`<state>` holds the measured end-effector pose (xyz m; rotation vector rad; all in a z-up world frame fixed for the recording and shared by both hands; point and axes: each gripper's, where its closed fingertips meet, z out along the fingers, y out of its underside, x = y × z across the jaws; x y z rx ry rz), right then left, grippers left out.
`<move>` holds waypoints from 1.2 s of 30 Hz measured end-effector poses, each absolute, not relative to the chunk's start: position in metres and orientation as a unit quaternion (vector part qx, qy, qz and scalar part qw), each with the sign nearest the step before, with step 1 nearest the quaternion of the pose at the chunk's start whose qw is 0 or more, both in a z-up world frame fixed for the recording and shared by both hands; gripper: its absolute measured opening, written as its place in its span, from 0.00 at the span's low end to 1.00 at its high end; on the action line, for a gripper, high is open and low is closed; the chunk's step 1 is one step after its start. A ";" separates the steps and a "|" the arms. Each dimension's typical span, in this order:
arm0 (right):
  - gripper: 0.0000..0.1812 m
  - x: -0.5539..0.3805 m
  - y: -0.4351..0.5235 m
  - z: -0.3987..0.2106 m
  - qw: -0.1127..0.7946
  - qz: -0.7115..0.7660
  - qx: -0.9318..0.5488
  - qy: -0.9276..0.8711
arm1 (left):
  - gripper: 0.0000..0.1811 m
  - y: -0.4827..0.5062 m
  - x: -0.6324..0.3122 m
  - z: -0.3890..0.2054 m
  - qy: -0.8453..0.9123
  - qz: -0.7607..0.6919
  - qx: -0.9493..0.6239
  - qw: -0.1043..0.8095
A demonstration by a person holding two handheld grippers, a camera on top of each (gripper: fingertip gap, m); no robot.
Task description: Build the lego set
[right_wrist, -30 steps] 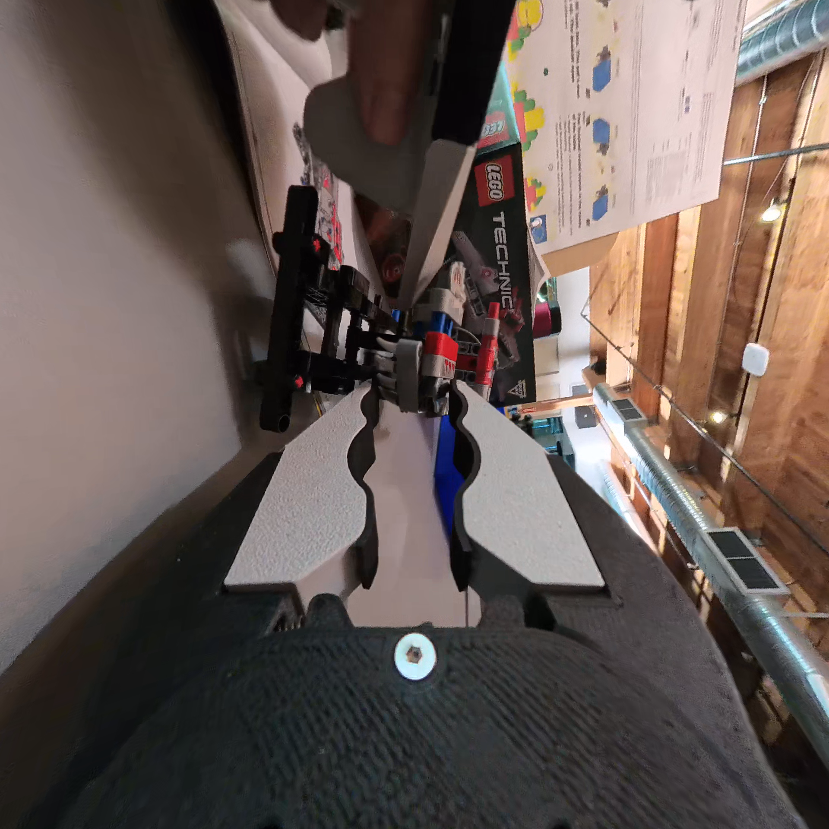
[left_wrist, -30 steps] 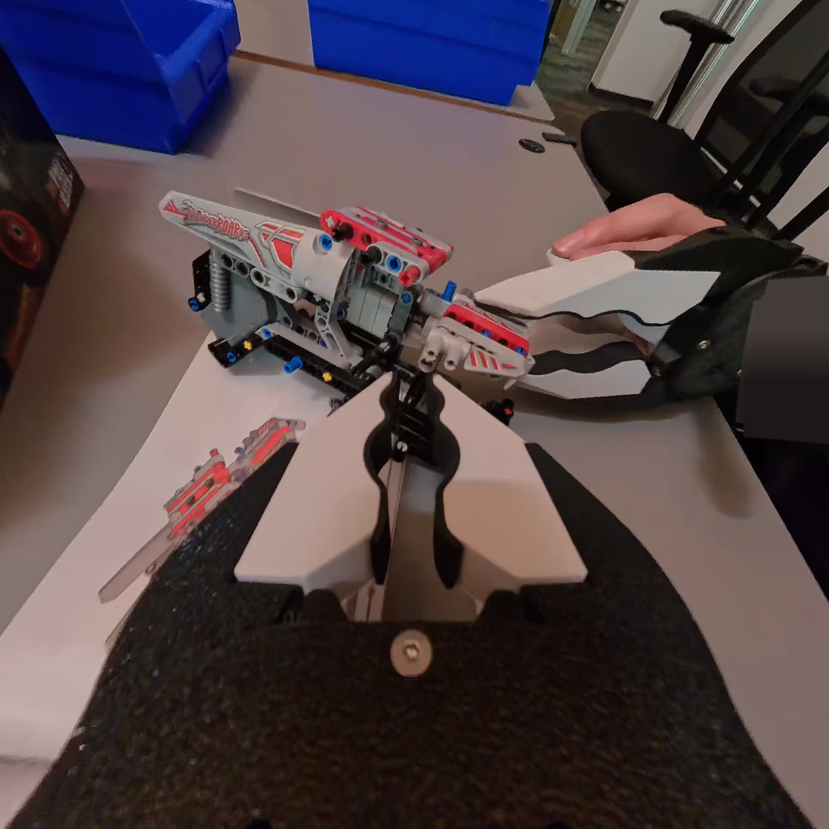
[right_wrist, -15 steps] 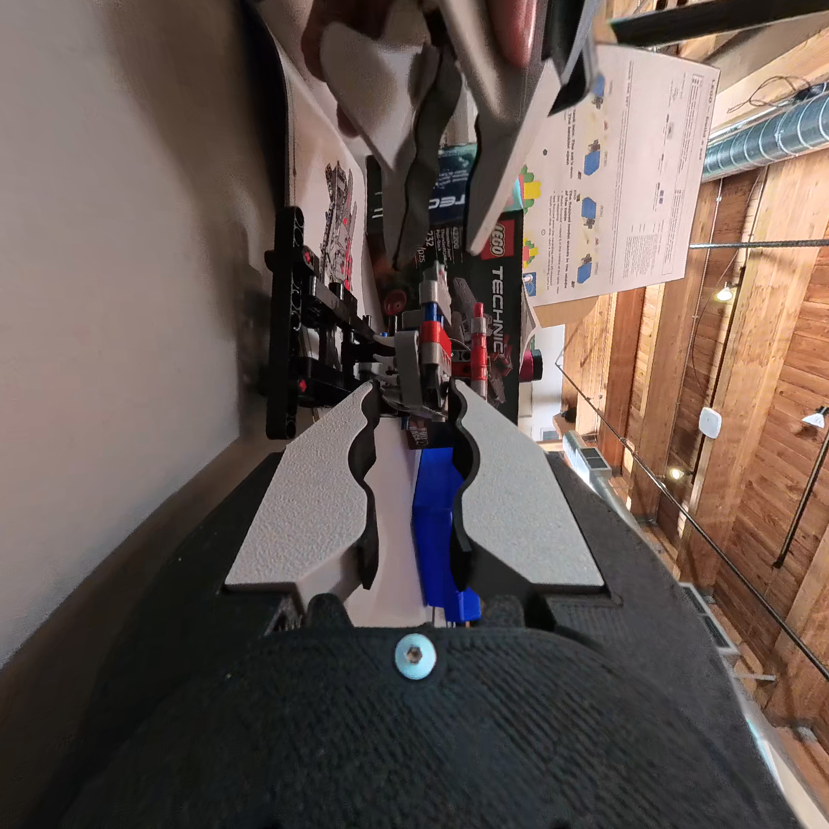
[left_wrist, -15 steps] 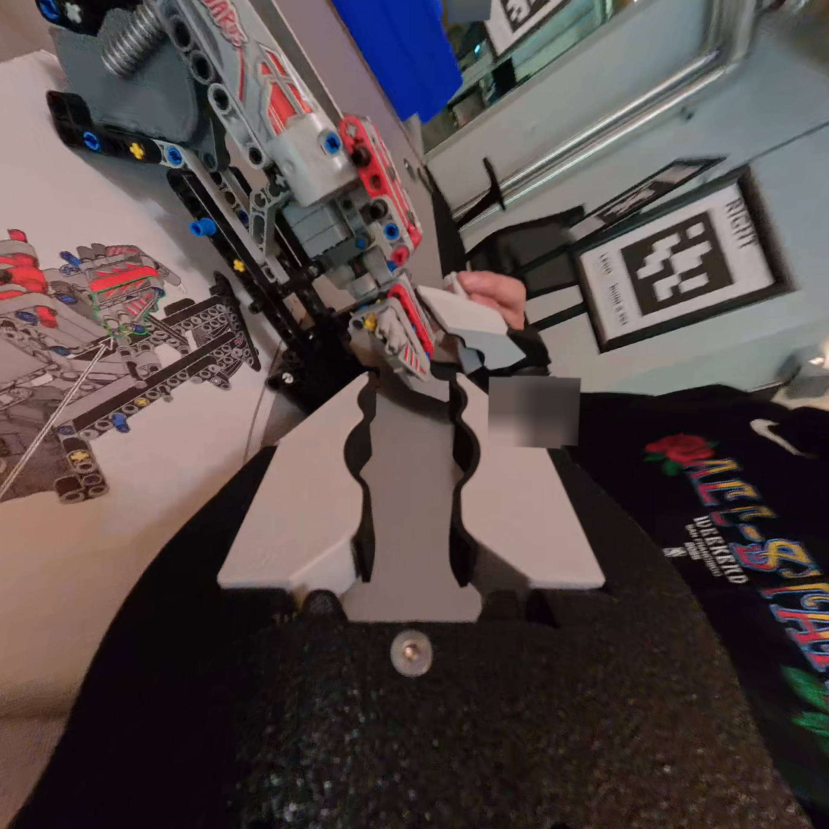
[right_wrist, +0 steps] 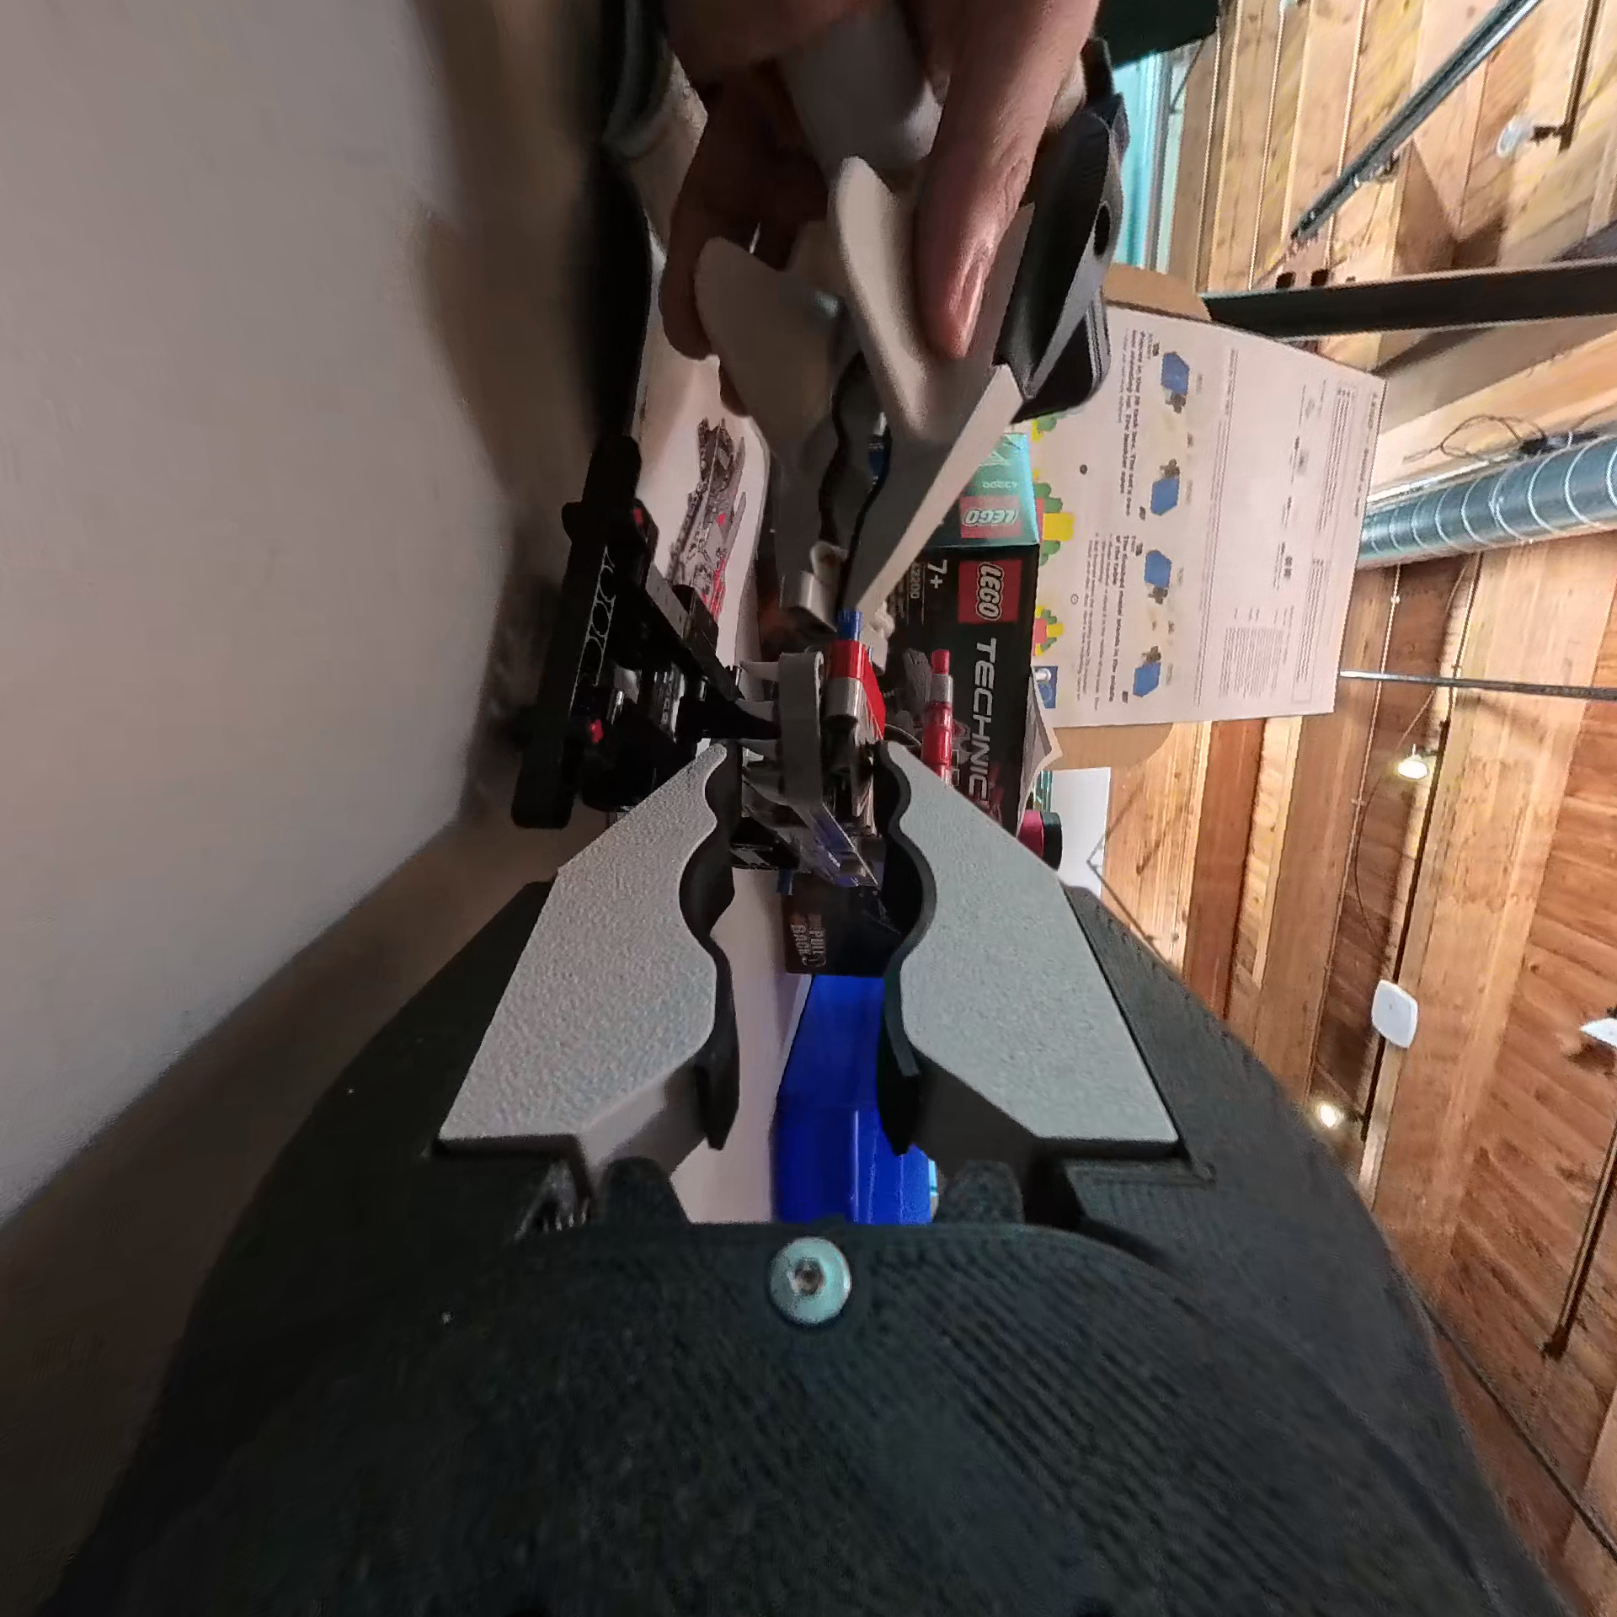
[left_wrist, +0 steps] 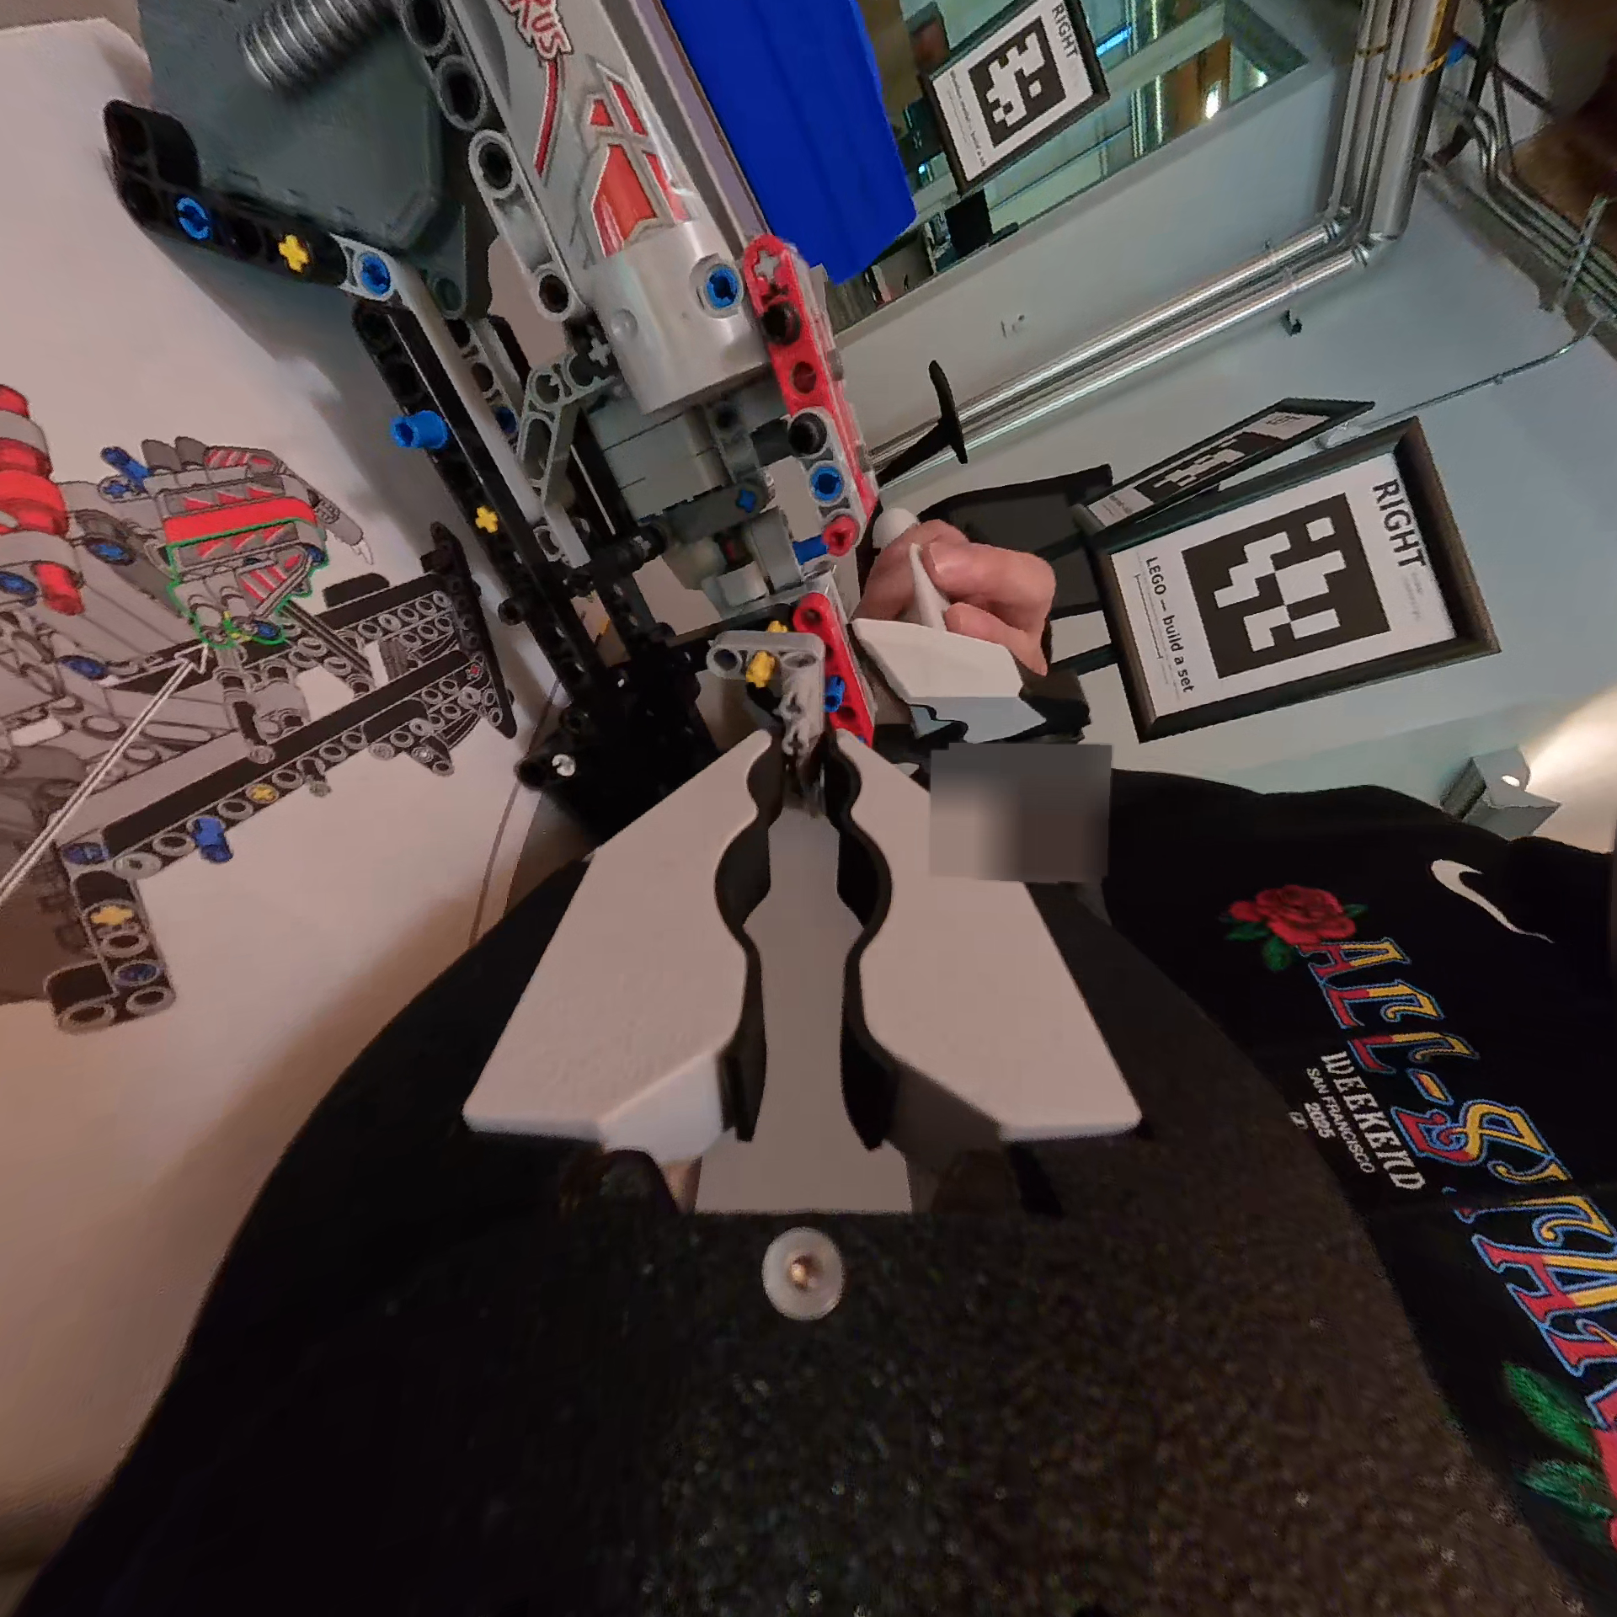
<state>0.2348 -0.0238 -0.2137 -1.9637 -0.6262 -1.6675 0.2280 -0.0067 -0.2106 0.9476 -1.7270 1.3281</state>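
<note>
1. At left claw [left_wrist: 803, 759] tips: nearly closed, pinching small grey piece [left_wrist: 798, 700] at the near end of the lego model [left_wrist: 612, 367].
2. At right claw [right_wrist: 809, 779]: part open, clamped on model's [right_wrist: 814, 726] end.
3. Under model: instruction sheet [left_wrist: 219, 700] on worktop [right_wrist: 219, 437]; lego box [right_wrist: 989, 665] and blue bin [left_wrist: 787, 122] beyond.

The lego model [right_wrist: 787, 700] is clamped at its grey and red end between the right gripper [right_wrist: 809, 770] fingers. Just beyond the model, the left gripper [right_wrist: 831, 595] is pinched on a small grey piece, and the set's box [right_wrist: 989, 647] is seen behind it.
</note>
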 end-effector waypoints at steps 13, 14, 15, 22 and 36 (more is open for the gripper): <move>0.14 0.222 -0.019 -0.213 0.208 -0.638 -0.671 -0.314 | 0.04 -0.005 0.222 -0.196 -0.578 0.495 0.428 0.487; 0.15 0.220 -0.017 -0.213 0.211 -0.637 -0.670 -0.316 | 0.04 -0.003 0.221 -0.196 -0.571 0.490 0.437 0.492; 0.15 0.219 -0.016 -0.215 0.212 -0.636 -0.671 -0.318 | 0.04 -0.002 0.220 -0.198 -0.575 0.487 0.443 0.486; 0.15 0.215 -0.012 -0.213 0.254 -0.619 -0.683 -0.295 | 0.04 0.000 0.219 -0.199 -0.600 0.493 0.449 0.442; 0.17 0.211 -0.014 -0.216 0.311 -0.536 -0.717 -0.319 | 0.03 0.000 0.213 -0.200 -0.606 0.468 0.462 0.447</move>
